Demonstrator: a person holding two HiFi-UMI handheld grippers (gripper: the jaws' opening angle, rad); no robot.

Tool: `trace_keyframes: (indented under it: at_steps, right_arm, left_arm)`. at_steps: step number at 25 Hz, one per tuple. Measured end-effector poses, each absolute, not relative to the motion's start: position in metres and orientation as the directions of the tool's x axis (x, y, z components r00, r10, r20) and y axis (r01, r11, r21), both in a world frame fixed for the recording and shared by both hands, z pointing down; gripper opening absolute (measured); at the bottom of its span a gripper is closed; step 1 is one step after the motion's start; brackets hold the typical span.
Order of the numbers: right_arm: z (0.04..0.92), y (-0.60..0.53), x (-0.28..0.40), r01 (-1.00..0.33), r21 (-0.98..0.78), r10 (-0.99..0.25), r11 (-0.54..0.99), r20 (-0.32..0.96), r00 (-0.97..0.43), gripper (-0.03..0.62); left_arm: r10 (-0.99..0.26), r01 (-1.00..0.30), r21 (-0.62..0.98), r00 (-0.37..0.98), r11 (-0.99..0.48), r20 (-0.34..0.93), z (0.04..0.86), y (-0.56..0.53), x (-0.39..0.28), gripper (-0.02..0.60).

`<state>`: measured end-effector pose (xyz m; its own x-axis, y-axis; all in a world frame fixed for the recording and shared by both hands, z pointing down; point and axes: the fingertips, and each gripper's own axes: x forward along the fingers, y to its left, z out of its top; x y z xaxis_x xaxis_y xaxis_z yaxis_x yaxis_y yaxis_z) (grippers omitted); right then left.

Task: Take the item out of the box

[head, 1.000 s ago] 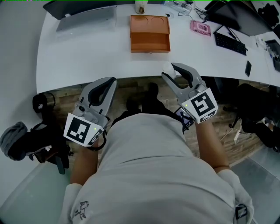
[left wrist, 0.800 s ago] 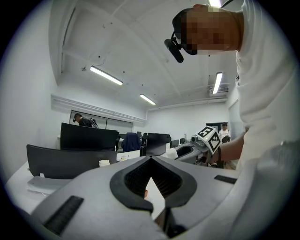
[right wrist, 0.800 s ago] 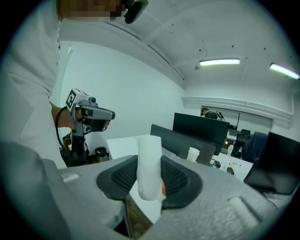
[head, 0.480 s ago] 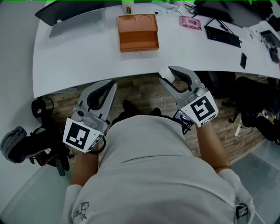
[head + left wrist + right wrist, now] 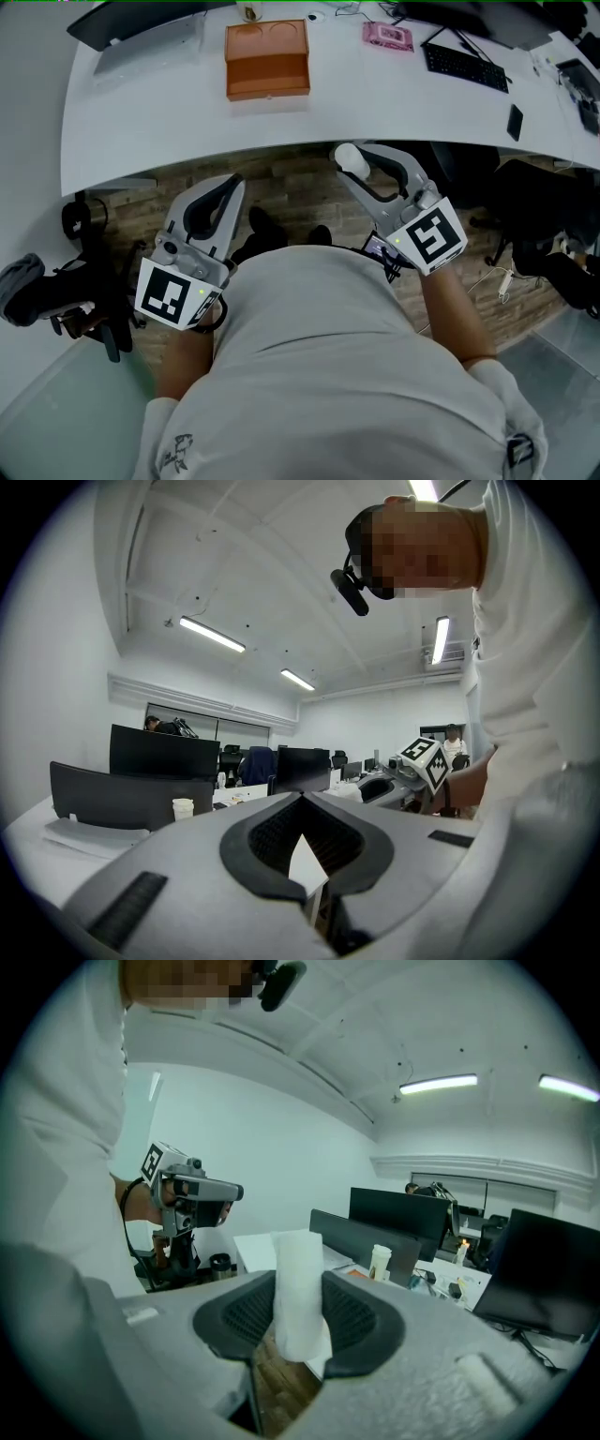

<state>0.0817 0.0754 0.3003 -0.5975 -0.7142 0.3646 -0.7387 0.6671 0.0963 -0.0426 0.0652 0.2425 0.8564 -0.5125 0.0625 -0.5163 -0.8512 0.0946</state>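
The orange box (image 5: 267, 61) stands open on the white table (image 5: 169, 131), far from both grippers in the head view. My right gripper (image 5: 352, 161) is off the table's front edge, over the brick-patterned floor, and is shut on a white cylindrical item (image 5: 348, 157). In the right gripper view the white item (image 5: 298, 1288) stands upright between the dark pads. My left gripper (image 5: 231, 184) hangs at the left beside the person's body, with its jaws closed tip to tip and nothing between them. The left gripper (image 5: 302, 799) view looks out over the table.
On the table are a laptop (image 5: 141, 37), a paper cup (image 5: 248, 11), a pink object (image 5: 387, 36), a keyboard (image 5: 464, 67) and a phone (image 5: 515, 122). A black chair (image 5: 66, 300) stands at the left on the floor. Monitors (image 5: 422, 1213) line the desk.
The person has drawn back from the table, so the box now sits farther off at the top of the head view. Both grippers have come off the table edge; the right still holds the white item.
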Motion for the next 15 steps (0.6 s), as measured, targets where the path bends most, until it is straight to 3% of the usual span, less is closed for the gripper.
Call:
trace_keyframes:
  at_steps: [15]
  right_arm:
    - [0.304, 0.165, 0.137, -0.695, 0.016, -0.656, 0.718, 0.346, -0.670, 0.143]
  left_arm:
    - [-0.555, -0.563, 0.100, 0.826, -0.821, 0.098, 0.249, 0.151, 0.023, -0.002]
